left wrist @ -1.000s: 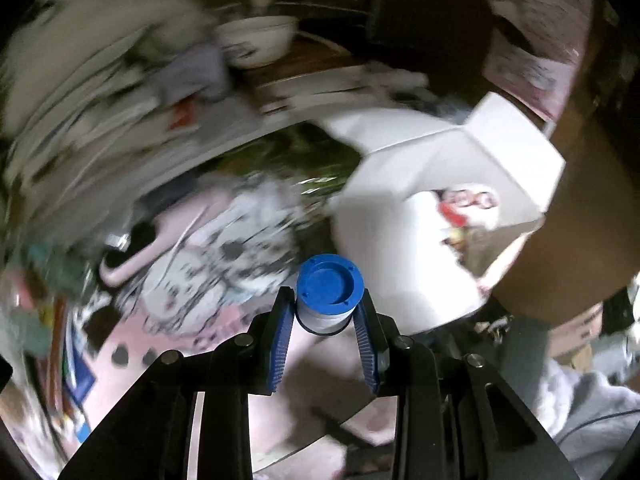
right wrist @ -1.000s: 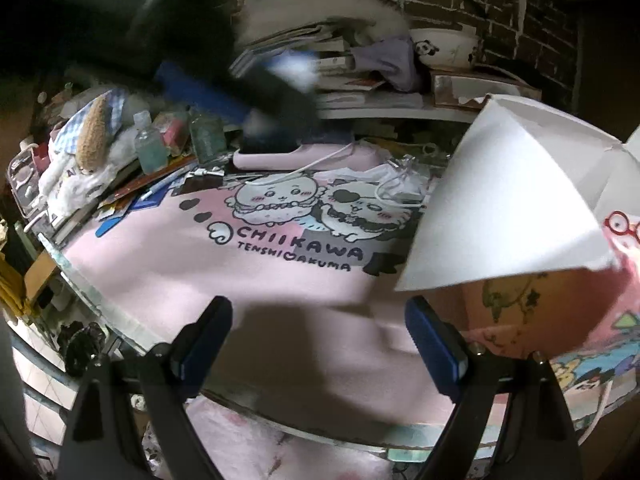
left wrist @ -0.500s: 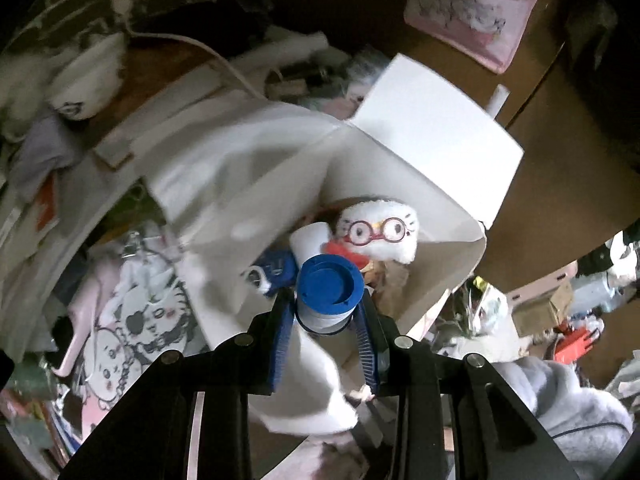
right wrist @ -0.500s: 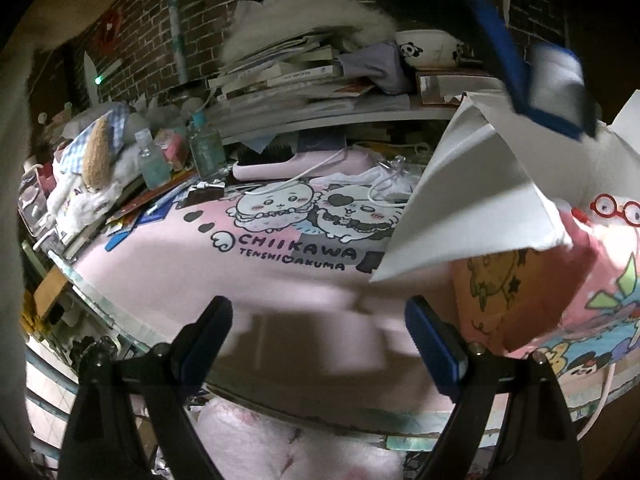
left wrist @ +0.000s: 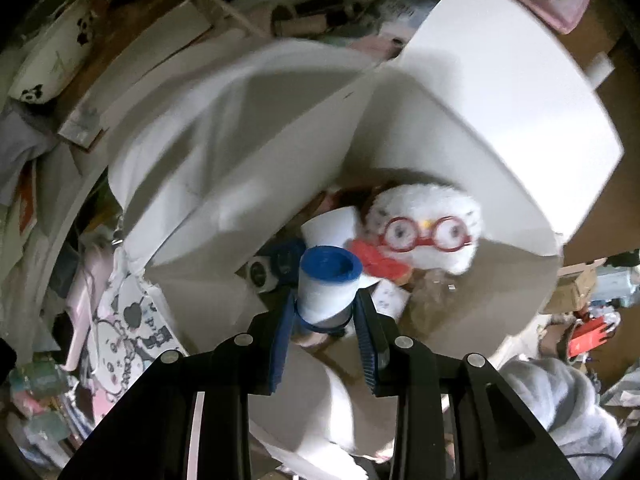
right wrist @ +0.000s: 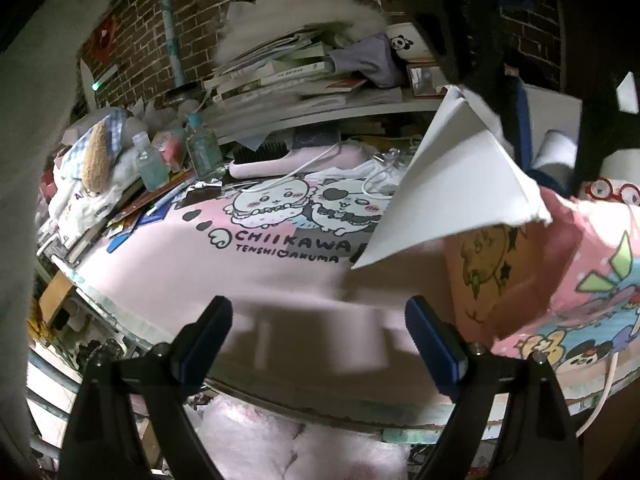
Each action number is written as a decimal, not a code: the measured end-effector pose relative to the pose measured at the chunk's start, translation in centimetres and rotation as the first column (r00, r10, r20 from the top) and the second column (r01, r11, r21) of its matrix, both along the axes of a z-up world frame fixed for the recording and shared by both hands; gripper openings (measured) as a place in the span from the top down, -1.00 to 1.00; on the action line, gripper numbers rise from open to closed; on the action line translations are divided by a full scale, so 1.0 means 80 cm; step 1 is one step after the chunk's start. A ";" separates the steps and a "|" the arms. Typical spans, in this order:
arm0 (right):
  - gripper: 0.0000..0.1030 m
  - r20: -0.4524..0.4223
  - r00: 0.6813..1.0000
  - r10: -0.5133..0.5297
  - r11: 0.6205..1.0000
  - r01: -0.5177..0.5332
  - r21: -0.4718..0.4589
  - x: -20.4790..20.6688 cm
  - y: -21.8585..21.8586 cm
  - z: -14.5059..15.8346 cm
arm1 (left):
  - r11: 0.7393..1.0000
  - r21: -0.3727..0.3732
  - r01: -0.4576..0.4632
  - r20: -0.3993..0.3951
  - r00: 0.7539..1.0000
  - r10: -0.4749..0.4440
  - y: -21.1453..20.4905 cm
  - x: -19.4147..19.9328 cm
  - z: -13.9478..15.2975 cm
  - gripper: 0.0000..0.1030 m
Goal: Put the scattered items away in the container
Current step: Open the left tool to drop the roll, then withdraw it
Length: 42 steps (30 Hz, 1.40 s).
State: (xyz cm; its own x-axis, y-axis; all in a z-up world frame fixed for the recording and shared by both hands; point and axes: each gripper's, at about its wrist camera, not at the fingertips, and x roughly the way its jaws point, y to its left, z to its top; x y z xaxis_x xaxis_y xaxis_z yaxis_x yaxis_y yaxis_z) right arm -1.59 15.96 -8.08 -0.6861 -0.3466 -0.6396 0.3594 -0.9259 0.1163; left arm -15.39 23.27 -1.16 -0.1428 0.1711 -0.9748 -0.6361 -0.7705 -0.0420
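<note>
My left gripper (left wrist: 324, 300) is shut on a white roll with blue ends (left wrist: 329, 285) and points steeply down into the open box (left wrist: 500, 92). The box has white flaps and pink cartoon sides (right wrist: 560, 264). Inside it lie a white plush with red glasses (left wrist: 424, 224), a white cup-like item (left wrist: 332, 226) and a dark blue item (left wrist: 280, 260). In the right wrist view the left gripper and its roll (right wrist: 556, 152) hang over the box behind a raised flap (right wrist: 452, 184). My right gripper (right wrist: 318, 312) stands open above the pink mat (right wrist: 224, 272), holding nothing.
Small bottles (right wrist: 202, 148), a hairbrush (right wrist: 260, 160) and white cables (right wrist: 376, 184) lie along the mat's far edge. Stacked books (right wrist: 288, 76) fill the shelf behind. A person's sleeve (right wrist: 24, 120) fills the left side. The table's front edge runs just beyond my right fingers.
My left gripper carried the roll from above the mat to over the open box and tipped further down. The right gripper stayed put and open.
</note>
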 end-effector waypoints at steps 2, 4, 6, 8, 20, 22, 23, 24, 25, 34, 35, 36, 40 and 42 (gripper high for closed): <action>-0.68 0.002 1.000 -0.001 1.000 0.001 -0.003 0.001 0.001 -0.001 | 1.000 -0.001 0.000 -0.001 1.000 0.000 -0.001 0.001 0.000 0.49; -0.68 0.005 1.000 -0.001 1.000 0.001 -0.004 0.001 0.002 -0.001 | 1.000 0.010 0.001 -0.002 1.000 -0.001 -0.001 0.002 0.003 0.22; -0.68 0.008 1.000 0.000 1.000 0.000 -0.007 0.000 0.002 -0.001 | 1.000 0.015 0.002 -0.031 1.000 -0.002 0.000 0.004 0.008 -0.05; -0.68 0.007 1.000 -0.001 1.000 0.001 -0.007 0.001 0.003 -0.001 | 0.999 0.031 0.017 -0.057 0.998 -0.015 0.000 0.008 0.014 -0.29; -0.68 0.028 1.000 -0.013 1.000 0.014 -0.020 0.004 0.001 -0.005 | 0.986 0.160 -0.042 -0.241 0.967 0.081 -0.051 0.049 0.065 -0.67; -0.68 0.034 0.999 -0.013 1.000 0.014 -0.022 0.003 -0.001 -0.006 | 0.976 0.213 -0.046 -0.266 0.958 0.104 -0.068 0.062 0.077 -0.68; -0.68 0.037 0.999 -0.014 1.000 0.015 -0.024 0.002 -0.001 -0.006 | 0.971 0.233 -0.050 -0.278 0.954 0.116 -0.073 0.063 0.083 -0.69; -0.68 0.041 0.999 -0.016 1.000 0.018 -0.026 0.001 -0.002 -0.006 | 0.967 0.249 -0.056 -0.297 0.946 0.131 -0.079 0.064 0.089 -0.71; -0.68 0.045 0.999 -0.018 0.999 0.019 -0.026 0.001 -0.003 -0.007 | 0.963 0.262 -0.065 -0.322 0.935 0.151 -0.087 0.069 0.094 -0.73; -0.68 0.054 0.997 -0.052 0.999 0.052 -0.001 -0.003 -0.010 -0.010 | 0.914 0.371 -0.164 -0.588 0.720 0.368 -0.182 0.121 0.108 -0.85; -0.68 0.060 0.997 -0.055 0.998 0.055 -0.003 -0.005 -0.010 -0.011 | 0.906 0.381 -0.182 -0.605 0.692 0.394 -0.193 0.128 0.106 -0.85; -0.68 0.065 0.996 -0.060 0.998 0.060 -0.004 -0.006 -0.011 -0.011 | 0.900 0.390 -0.196 -0.618 0.668 0.414 -0.205 0.134 0.104 -0.85; -0.68 0.069 0.993 -0.091 0.996 0.090 0.014 -0.009 -0.015 -0.011 | 0.860 0.432 -0.270 -0.631 0.591 0.502 -0.253 0.160 0.093 -0.86; -0.69 0.067 0.992 -0.104 0.994 0.103 0.021 -0.009 -0.017 -0.008 | 0.834 0.449 -0.320 -0.617 0.564 0.549 -0.274 0.169 0.085 -0.86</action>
State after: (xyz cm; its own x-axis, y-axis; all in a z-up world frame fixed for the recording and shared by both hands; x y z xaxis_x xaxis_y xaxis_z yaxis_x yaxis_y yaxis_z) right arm -2.31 14.57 -8.71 -0.6728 -0.2645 -0.6909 0.2532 -0.9598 0.1208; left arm -1.85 1.35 5.65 -0.8773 0.1186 -0.4651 -0.1441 -0.9894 0.0195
